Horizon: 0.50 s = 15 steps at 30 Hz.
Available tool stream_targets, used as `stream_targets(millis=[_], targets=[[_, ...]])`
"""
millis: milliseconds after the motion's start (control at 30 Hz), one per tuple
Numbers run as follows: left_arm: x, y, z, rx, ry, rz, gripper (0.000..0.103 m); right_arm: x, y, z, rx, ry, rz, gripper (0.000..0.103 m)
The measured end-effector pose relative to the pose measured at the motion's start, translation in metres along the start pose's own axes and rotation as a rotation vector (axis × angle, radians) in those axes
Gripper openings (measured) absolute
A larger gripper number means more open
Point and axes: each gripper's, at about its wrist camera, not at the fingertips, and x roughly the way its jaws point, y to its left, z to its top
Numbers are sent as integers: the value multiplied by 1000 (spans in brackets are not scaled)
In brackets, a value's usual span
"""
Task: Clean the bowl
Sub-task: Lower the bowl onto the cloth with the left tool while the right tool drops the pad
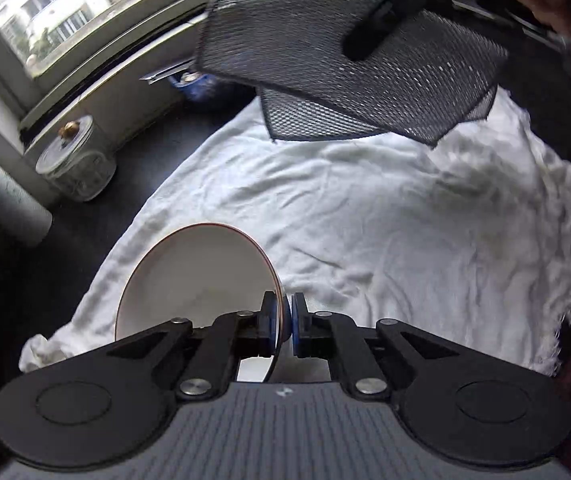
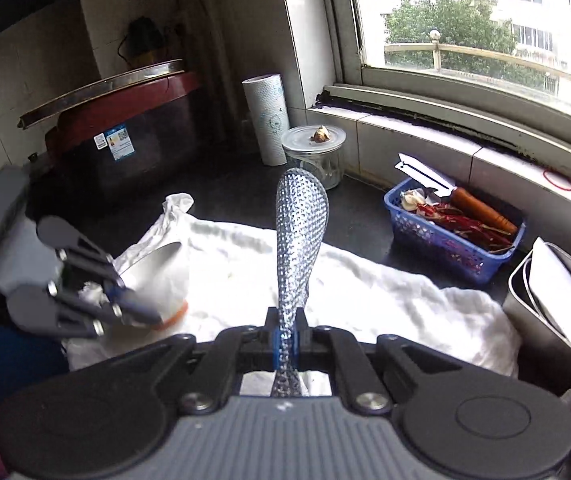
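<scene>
A: Grippers first, left to right?
B: Left gripper (image 1: pixel 283 316), tipped steeply down, is clamped on the rim of the white bowl (image 1: pixel 189 276), held on edge above the white towel (image 1: pixel 385 208), mouth facing nine o'clock.
A: And right?
B: Right gripper (image 2: pixel 285 338) pinches the mesh scouring cloth (image 2: pixel 297 232), long axis toward twelve o'clock.

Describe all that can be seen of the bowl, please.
The bowl is white inside, glossy like ceramic, with a thin reddish-brown rim; the right wrist view shows an orange band at its foot. It looks empty. The left gripper is shut on its rim and holds it tilted on its side above the white cloth, opening toward the window.
</scene>
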Motion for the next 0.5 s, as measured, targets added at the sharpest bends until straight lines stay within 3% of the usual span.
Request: stream_targets(millis=[200,300,367,400,433,500], targets=[[0,-2,-1,-31,7,-6,8,14,-21,-12,189,86,156,10],[-9,5,-1,-96,-12,-24,9,27,-29,-16,230,133,135,11],[-15,6,0,-123,-24,-17,9,34,-29,-13,191,161,67,28],[-18,6,0,-134,-32,-12,9,37,-26,-11,148,175,10,56],[-21,7,0,-147,-42,-9,9,38,-20,-9,80,192,-82,69],[-27,9,1,-193,-66,-10,9,35,-9,-6,-50,190,-223,69]])
